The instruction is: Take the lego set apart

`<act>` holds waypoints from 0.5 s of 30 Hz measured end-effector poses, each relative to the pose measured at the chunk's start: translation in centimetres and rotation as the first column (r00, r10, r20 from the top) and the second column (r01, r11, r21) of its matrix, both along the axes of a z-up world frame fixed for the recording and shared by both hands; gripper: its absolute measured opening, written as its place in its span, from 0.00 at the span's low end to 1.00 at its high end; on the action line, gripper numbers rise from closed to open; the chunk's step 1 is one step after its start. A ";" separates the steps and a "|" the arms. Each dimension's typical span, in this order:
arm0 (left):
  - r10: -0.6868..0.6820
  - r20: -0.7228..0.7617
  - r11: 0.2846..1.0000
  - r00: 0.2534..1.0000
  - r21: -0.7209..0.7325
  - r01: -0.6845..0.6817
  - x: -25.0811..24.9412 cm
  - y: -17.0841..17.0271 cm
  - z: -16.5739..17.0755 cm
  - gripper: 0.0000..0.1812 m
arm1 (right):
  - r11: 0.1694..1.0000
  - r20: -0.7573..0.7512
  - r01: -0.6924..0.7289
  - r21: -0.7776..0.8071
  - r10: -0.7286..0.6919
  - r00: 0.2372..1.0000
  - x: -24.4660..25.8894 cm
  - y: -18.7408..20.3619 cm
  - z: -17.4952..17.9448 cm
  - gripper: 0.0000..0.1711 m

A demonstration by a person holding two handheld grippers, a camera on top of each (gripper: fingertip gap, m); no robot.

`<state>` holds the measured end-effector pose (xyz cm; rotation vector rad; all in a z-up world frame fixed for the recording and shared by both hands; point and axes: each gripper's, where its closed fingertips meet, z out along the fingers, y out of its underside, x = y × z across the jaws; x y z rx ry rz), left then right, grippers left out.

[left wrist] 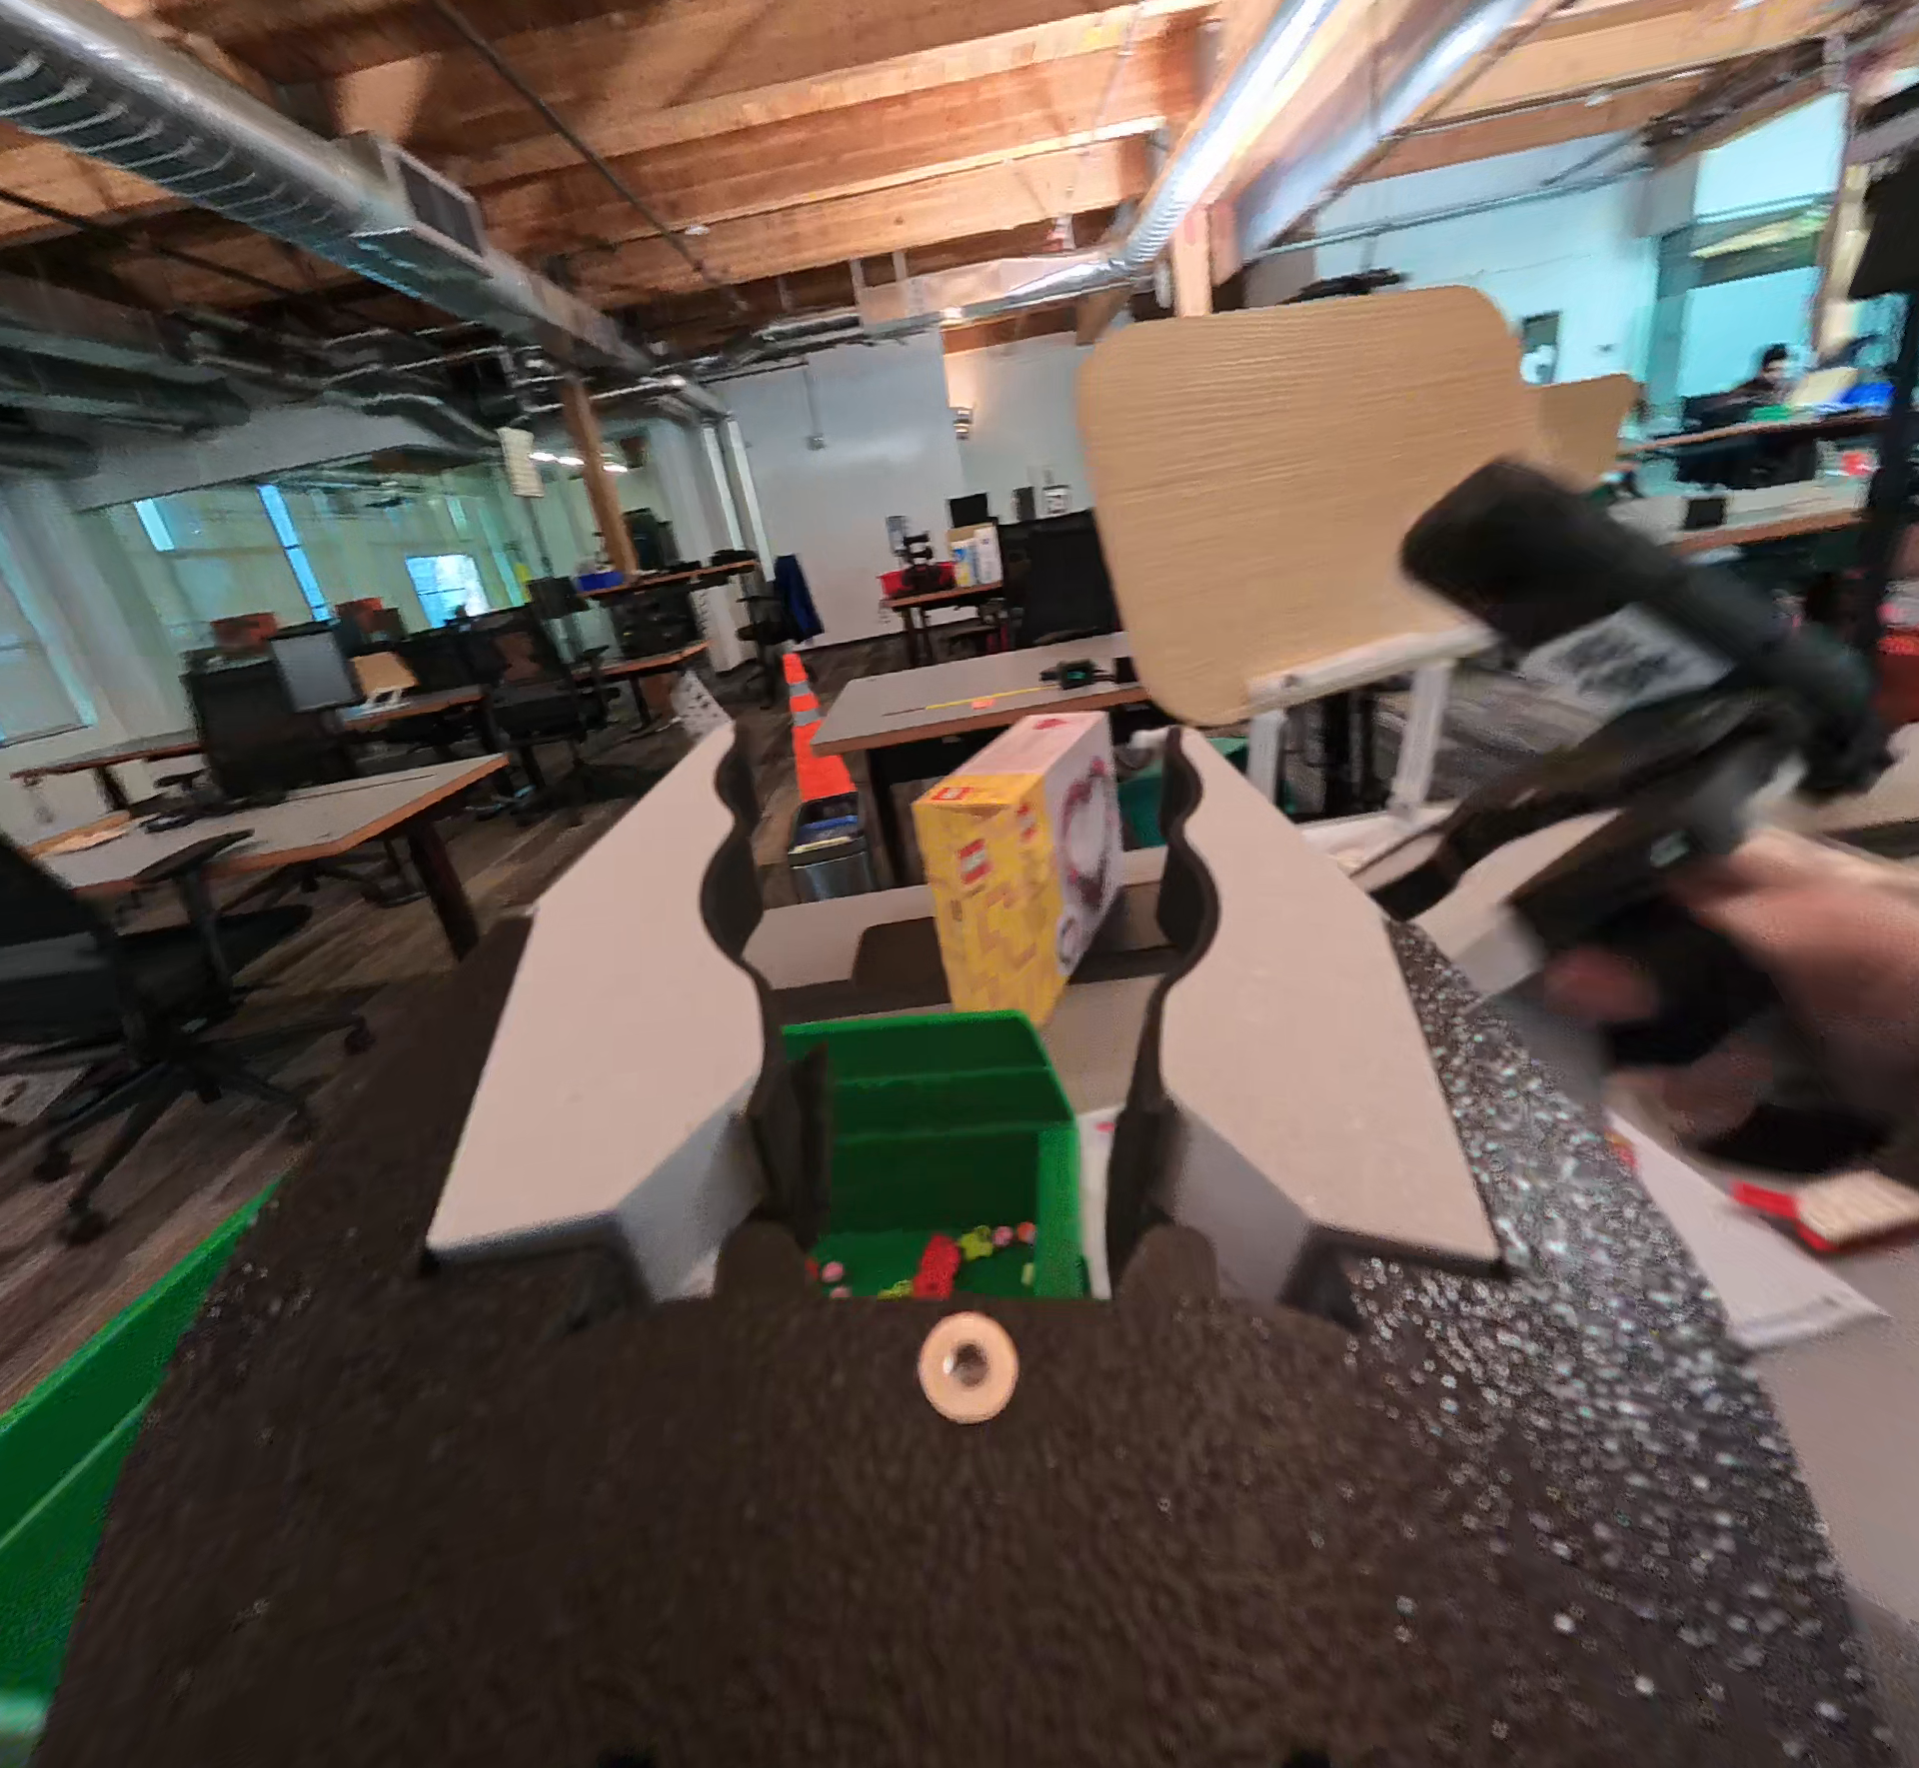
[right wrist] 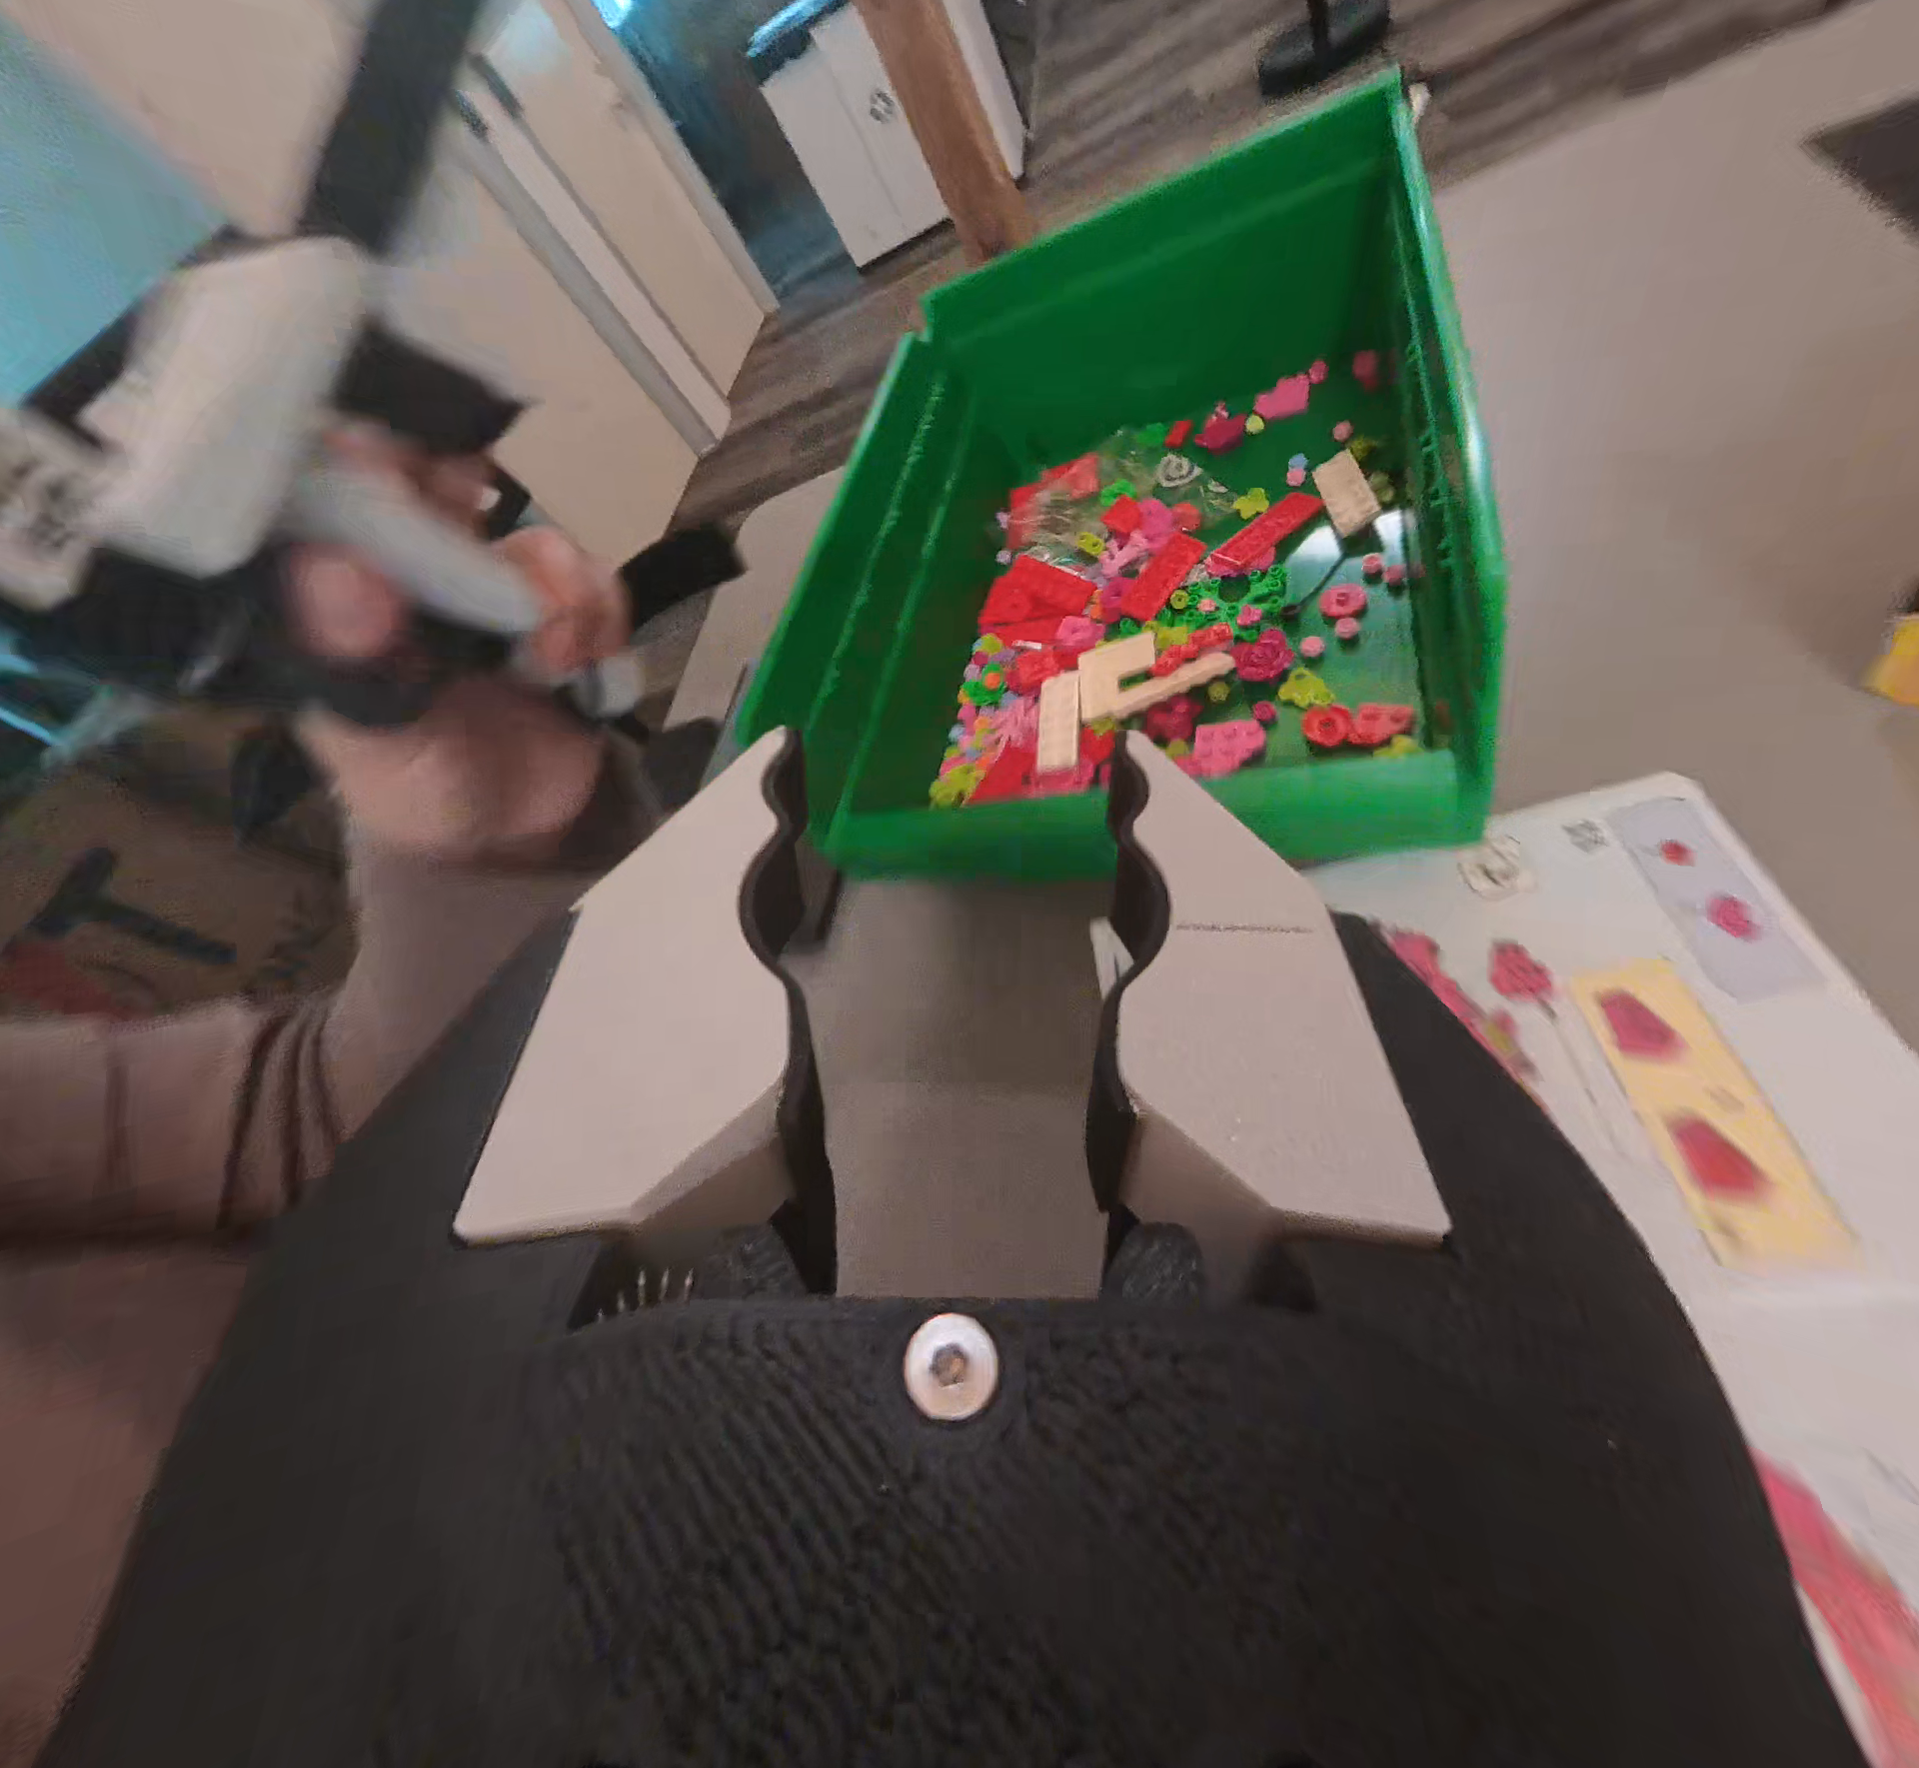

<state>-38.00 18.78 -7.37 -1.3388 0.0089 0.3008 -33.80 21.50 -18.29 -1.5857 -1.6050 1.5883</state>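
Observation:
A green bin [right wrist: 1142,306] stands on the grey table and holds several loose lego pieces [right wrist: 1173,597], red, pink, lime and cream. My right gripper [right wrist: 957,747] is open and empty, its tips at the bin's near wall, above the table. My left gripper [left wrist: 953,752] is open and empty; the bin [left wrist: 935,1126] and a few pieces [left wrist: 935,1266] show low between its fingers. The right gripper [left wrist: 1661,680] shows blurred at the right of the left wrist view, held by a hand [left wrist: 1765,971]. The left gripper [right wrist: 208,431] shows blurred at the left of the right wrist view.
A yellow lego box [left wrist: 1023,877] stands upright on the table behind the bin. An instruction booklet [right wrist: 1661,1043] lies to the right of my right gripper. A tan wooden panel [left wrist: 1298,514] rises behind the table. Desks and office chairs [left wrist: 166,971] fill the room to the left.

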 end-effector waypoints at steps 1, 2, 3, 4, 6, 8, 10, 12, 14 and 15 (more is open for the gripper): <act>-0.036 -0.013 0.999 0.999 -0.018 0.036 1.1 0.5 -0.2 0.41 | 0.998 -0.022 0.003 0.066 -0.002 1.000 2.9 0.7 0.6 0.34; -0.075 -0.028 0.996 0.997 -0.042 0.074 2.3 1.1 -0.5 0.41 | 0.989 -0.029 0.027 0.145 -0.023 0.999 6.1 1.8 0.8 0.34; -0.123 -0.044 0.990 0.991 -0.070 0.120 3.8 1.7 -1.0 0.41 | 0.972 -0.032 0.070 0.223 -0.064 0.997 9.2 3.0 0.8 0.35; -0.177 -0.058 0.980 0.982 -0.099 0.171 5.5 2.4 -1.5 0.41 | 0.949 -0.033 0.131 0.288 -0.126 0.991 12.3 4.5 0.5 0.36; -0.320 -0.074 0.936 0.944 -0.181 0.303 9.8 3.7 -3.0 0.38 | 0.924 0.031 0.169 0.344 -0.192 0.981 18.6 5.6 -1.1 0.36; -0.482 -0.056 0.847 0.874 -0.286 0.449 14.7 4.5 -5.3 0.36 | 0.926 0.170 0.092 0.366 -0.164 0.972 24.5 4.5 -4.3 0.34; -0.615 -0.018 0.726 0.789 -0.402 0.557 19.3 4.7 -8.1 0.35 | 0.932 0.285 -0.005 0.363 -0.106 0.953 29.3 2.4 -7.5 0.32; -0.700 0.018 0.611 0.714 -0.502 0.612 23.1 4.5 -11.0 0.35 | 0.932 0.374 -0.066 0.357 -0.078 0.924 32.7 0.8 -10.1 0.32; -0.760 0.051 0.511 0.648 -0.568 0.645 26.2 4.0 -13.4 0.35 | 0.932 0.415 -0.086 0.353 -0.074 0.907 34.6 -0.1 -11.8 0.31; -0.784 0.064 0.465 0.617 -0.598 0.653 27.5 3.6 -14.5 0.35 | 0.933 0.428 -0.092 0.349 -0.070 0.901 35.2 -0.5 -12.4 0.30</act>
